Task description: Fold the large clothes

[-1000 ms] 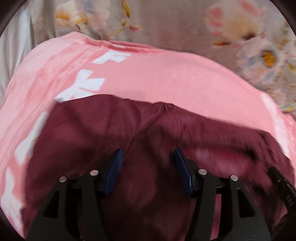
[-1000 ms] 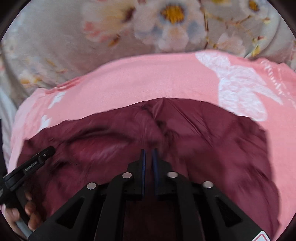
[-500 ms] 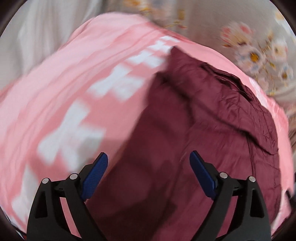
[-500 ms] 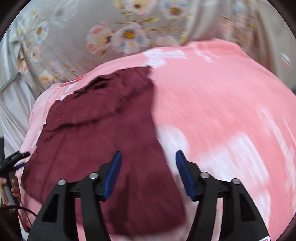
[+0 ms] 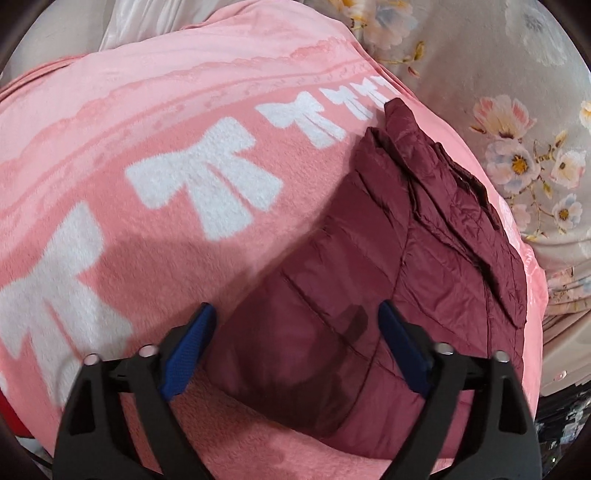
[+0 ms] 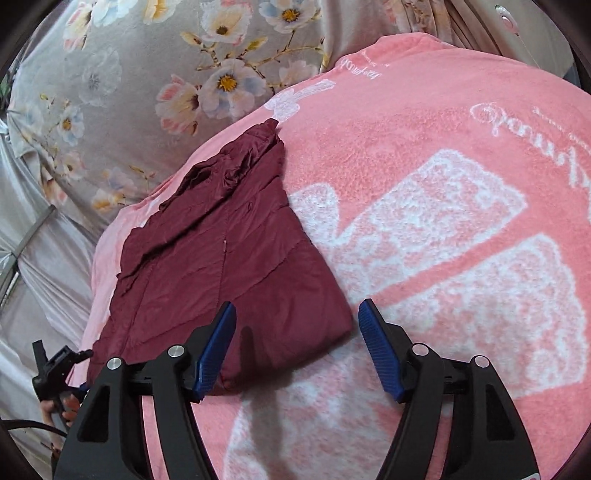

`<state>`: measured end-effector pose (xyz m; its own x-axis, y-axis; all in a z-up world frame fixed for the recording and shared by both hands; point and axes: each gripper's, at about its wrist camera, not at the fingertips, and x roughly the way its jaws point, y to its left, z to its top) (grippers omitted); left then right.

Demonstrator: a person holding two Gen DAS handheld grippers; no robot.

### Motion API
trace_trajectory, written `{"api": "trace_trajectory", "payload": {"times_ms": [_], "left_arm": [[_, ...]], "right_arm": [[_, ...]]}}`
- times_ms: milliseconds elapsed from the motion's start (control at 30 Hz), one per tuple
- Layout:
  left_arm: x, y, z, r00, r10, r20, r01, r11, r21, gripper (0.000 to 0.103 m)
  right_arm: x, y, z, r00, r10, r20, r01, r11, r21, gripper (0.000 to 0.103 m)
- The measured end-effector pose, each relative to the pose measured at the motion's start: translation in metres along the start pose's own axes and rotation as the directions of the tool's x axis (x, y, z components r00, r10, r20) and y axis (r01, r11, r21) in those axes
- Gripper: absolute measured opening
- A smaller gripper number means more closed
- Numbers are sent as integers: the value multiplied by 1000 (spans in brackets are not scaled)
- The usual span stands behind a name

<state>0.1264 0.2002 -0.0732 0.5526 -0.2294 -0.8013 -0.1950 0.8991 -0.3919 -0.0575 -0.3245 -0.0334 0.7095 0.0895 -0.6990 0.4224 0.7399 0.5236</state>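
Note:
A maroon quilted jacket lies folded into a long narrow stack on a pink blanket. It also shows in the right wrist view. My left gripper is open and empty, hovering above the near end of the jacket. My right gripper is open and empty, above the jacket's near right corner. The left gripper's body shows at the left edge of the right wrist view, held by a hand.
The pink blanket has white bow prints and a large white print. It lies over a grey floral sheet that also shows in the left wrist view. White fabric lies at the far edge.
Both grippers have let go of the jacket and opened wide. They have pulled back and apart from it. The jacket now lies folded and still.

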Motion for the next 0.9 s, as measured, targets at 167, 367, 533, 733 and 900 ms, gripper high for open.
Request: {"api": "trace_trajectory", "payload": {"times_ms": [167, 367, 533, 733, 900], "left_arm": [[-14, -10, -7, 999, -37, -24, 38, 998, 58, 12], [-78, -18, -14, 984, -164, 70, 156, 982, 107, 4], [-161, -16, -31, 947, -270, 176, 235, 951, 199, 4], [-249, -12, -38, 879, -378, 293, 310, 917, 252, 4], [-266, -42, -20, 854, -385, 349, 284, 909, 306, 4]], "right_arm": [[4, 11, -1, 997, 71, -39, -71, 997, -8, 9], [-57, 39, -2, 983, 158, 95, -141, 976, -166, 4], [-141, 58, -9, 944, 263, 198, -182, 917, -354, 3], [-232, 66, -4, 886, 339, 316, -195, 891, -410, 3], [-236, 82, 44, 852, 365, 374, -226, 902, -367, 3]]}}
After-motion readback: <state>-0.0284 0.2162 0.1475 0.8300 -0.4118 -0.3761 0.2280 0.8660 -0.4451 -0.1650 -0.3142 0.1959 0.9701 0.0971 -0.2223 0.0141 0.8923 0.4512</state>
